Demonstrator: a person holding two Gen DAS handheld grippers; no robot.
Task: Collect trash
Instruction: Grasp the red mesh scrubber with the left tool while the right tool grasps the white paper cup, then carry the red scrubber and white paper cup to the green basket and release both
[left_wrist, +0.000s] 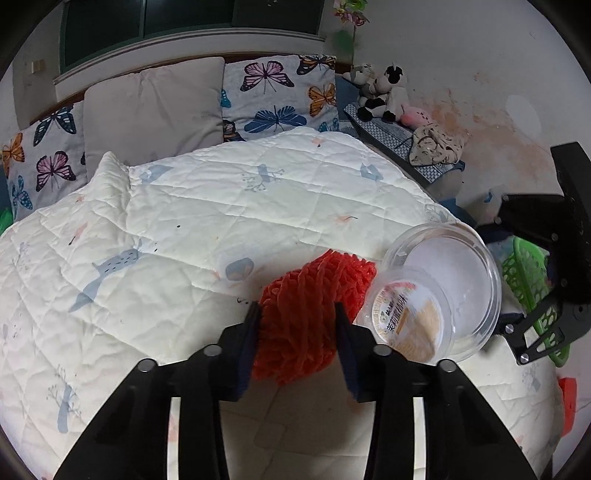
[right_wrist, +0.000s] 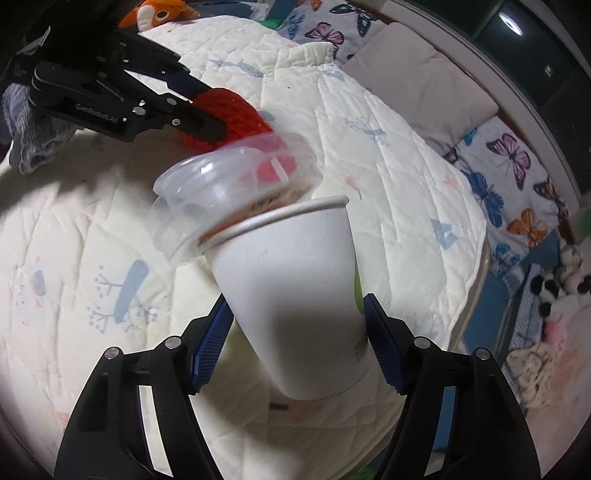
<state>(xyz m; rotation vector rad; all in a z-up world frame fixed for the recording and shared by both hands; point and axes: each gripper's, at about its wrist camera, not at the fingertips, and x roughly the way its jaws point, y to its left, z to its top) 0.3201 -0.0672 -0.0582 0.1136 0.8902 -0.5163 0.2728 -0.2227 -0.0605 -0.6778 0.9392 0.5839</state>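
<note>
My left gripper (left_wrist: 295, 314) is shut on a red yarn ball (left_wrist: 314, 314) held above the white quilt (left_wrist: 166, 229); it also shows in the right wrist view (right_wrist: 207, 122) with the yarn (right_wrist: 236, 110). My right gripper (right_wrist: 295, 306) is shut on a white paper cup (right_wrist: 295, 288), tilted, with a clear plastic lidded container (right_wrist: 221, 184) sitting in its mouth. In the left wrist view that container (left_wrist: 439, 288) is right beside the yarn, and the right gripper's body (left_wrist: 554, 258) is at the right edge.
Butterfly pillows (left_wrist: 277, 96) and a grey pillow (left_wrist: 151, 110) lie at the bed's head. Plush toys (left_wrist: 380, 92) sit on a bench. A green basket (left_wrist: 532, 280) is at the right. An orange plush (right_wrist: 159, 11) lies far on the bed.
</note>
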